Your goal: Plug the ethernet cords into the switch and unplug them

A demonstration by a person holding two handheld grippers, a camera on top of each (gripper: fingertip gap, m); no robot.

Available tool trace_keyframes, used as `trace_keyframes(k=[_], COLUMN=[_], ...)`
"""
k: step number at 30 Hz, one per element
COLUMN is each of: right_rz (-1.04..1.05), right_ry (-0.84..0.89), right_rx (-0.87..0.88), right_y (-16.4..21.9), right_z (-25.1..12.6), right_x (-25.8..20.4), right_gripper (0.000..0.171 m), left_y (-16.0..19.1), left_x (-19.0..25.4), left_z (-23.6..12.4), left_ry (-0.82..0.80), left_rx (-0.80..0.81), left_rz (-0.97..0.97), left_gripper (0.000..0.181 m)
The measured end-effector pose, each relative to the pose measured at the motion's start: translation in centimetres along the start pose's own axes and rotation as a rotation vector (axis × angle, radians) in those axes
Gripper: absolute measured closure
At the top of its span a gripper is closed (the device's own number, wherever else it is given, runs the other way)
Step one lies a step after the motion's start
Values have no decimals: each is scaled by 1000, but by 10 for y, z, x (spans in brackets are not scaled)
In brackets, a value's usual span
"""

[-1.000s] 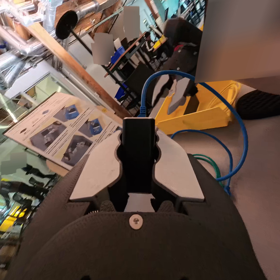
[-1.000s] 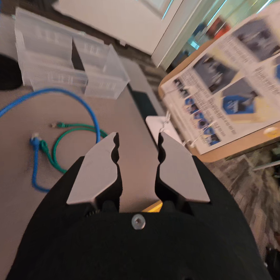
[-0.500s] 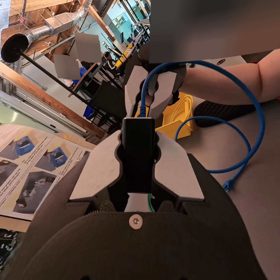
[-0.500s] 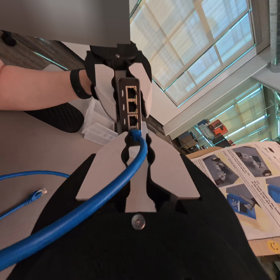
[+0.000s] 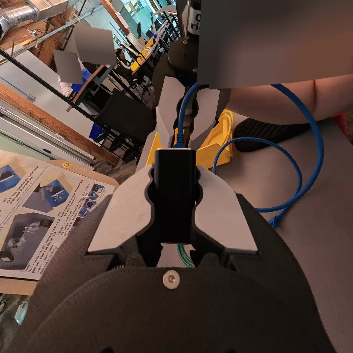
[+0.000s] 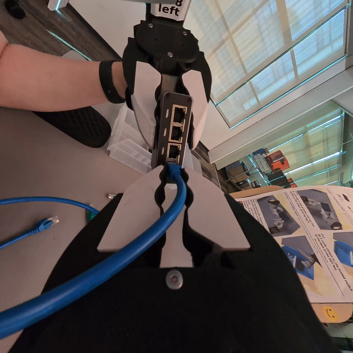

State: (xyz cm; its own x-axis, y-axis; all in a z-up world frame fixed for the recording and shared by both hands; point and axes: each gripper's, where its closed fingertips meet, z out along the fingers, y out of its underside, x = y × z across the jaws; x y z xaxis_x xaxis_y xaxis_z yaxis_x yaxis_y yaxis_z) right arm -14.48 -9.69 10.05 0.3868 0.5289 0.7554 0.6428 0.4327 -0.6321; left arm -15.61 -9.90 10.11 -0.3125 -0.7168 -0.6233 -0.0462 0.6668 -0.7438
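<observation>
Between the right tool's closed-down tips, the blue cord sits plugged into the switch gripped by the left tool, three ports unfilled.

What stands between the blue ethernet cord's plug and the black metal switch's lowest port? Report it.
Nothing visible. The blue plug sits at the lowest port of the black metal switch, clamped in the left gripper. The right gripper grips the cord just behind it; the three ports above stand empty.
</observation>
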Motion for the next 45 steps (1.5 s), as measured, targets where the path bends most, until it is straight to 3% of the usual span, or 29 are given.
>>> trace_keyframes(k=[8, 17, 40, 45], right_rz=[-214, -343, -354, -336], right_ry=[104, 168, 70, 98], right_rx=[-72, -114, -187, -227], right_y=[-8, -2, 13, 12], right_z=[-8, -14, -13, -19], right_x=[7, 9, -4, 5], right_gripper=[157, 156, 156, 157], left_y=[-3, 2, 10, 10], left_x=[-6, -10, 2, -6], left_z=[2, 10, 19, 23], left_ry=[-47, -202, -127, -201], left_rx=[52, -109, -143, -132], left_rz=[-34, 231, 253, 226], left_gripper=[139, 142, 144, 142])
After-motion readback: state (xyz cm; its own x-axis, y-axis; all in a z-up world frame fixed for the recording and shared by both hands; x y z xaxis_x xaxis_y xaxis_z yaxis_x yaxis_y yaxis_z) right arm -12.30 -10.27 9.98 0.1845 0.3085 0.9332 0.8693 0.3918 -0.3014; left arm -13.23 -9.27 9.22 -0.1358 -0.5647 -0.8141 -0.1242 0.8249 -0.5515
